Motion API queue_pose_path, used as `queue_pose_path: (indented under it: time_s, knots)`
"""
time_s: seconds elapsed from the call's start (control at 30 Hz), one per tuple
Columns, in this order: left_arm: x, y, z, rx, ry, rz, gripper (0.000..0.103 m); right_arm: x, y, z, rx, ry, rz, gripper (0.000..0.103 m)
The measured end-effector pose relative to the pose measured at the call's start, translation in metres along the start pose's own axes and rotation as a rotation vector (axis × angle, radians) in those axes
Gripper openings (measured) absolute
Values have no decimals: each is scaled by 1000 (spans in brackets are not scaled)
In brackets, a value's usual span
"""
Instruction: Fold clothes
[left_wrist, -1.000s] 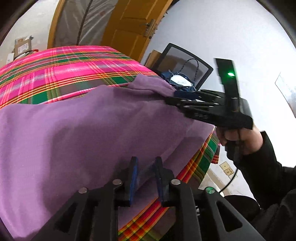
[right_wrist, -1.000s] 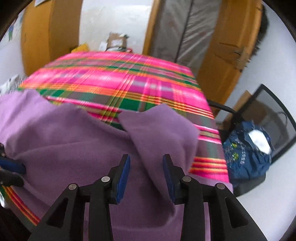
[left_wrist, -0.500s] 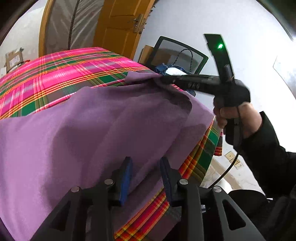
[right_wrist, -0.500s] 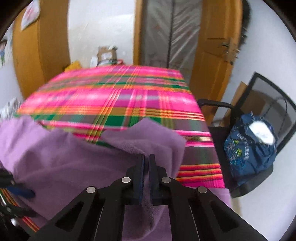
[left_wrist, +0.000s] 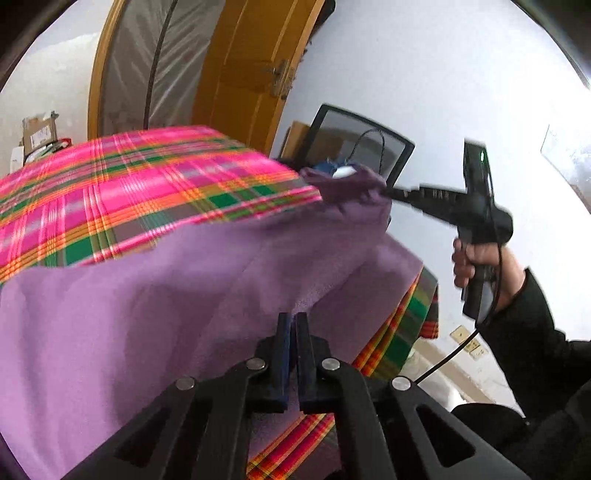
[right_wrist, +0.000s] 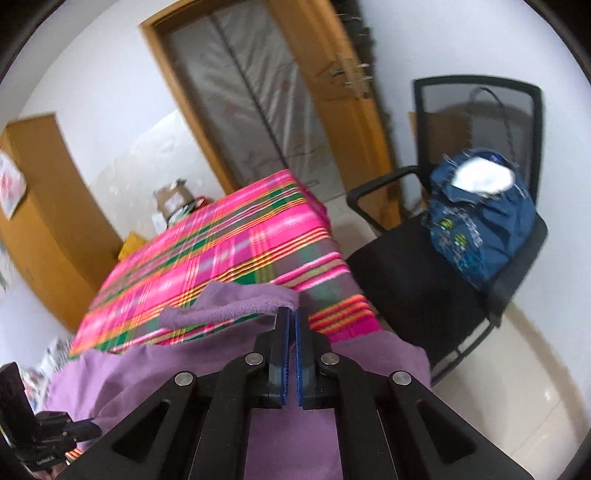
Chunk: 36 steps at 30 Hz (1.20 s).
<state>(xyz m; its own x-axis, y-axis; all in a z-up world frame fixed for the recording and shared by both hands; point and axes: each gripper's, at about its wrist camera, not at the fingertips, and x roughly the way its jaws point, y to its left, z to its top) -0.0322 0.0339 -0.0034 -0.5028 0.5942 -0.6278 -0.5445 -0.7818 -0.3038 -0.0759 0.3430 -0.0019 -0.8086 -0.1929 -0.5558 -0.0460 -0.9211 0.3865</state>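
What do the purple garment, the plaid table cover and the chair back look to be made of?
Purple garment: soft, matte fleece-like knit, judging by the fuzzy nap at its edge; it drapes in thick folds. Plaid cover: thin woven cloth, slightly glossy, with the stripes woven or printed; I cannot tell which. Chair back: see-through black mesh in a hard black frame, probably plastic.

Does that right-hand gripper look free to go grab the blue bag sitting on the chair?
Probably not as things stand. The right gripper is shut on a corner of the purple garment, so it has no free jaws. The blue bag lies off to its right on the office chair, nothing visibly between.
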Motion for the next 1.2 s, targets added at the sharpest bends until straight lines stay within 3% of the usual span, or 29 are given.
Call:
queue_pose_path:
  time_s: [0.13, 0.27, 0.37, 0.4, 0.47, 0.57, 0.73, 1.0, 1.2]
  knots:
    - [0, -4, -3, 3, 15, -22, 2, -14, -23, -14, 91, 7, -23, 3]
    - [18, 3, -15, -31, 83, -31, 2, -10, -46, -34, 123, 93, -86, 6]
    - [23, 5, -18, -45, 100, -33, 2, -10, -35, -40, -8, 114, -127, 14]
    - [23, 5, -19, -47, 102, -34, 2, -13, -22, -41, -104, 103, -134, 29]
    - [24, 6, -19, -50, 103, -34, 2, -16, -2, -44, -241, 86, -134, 40]
    - [26, 9, -20, -59, 109, -30, 2, -18, 29, -48, -456, 68, -121, 43]
    - [28, 9, -22, -69, 112, -27, 2, -3, 58, -66, -762, 133, -105, 44]
    - [30, 9, -24, -86, 120, -21, 2, -2, 87, -84, -905, 117, 27, 44]
    - [30, 8, -25, -83, 124, -18, 2, 10, 81, -87, -905, 141, -27, 44]
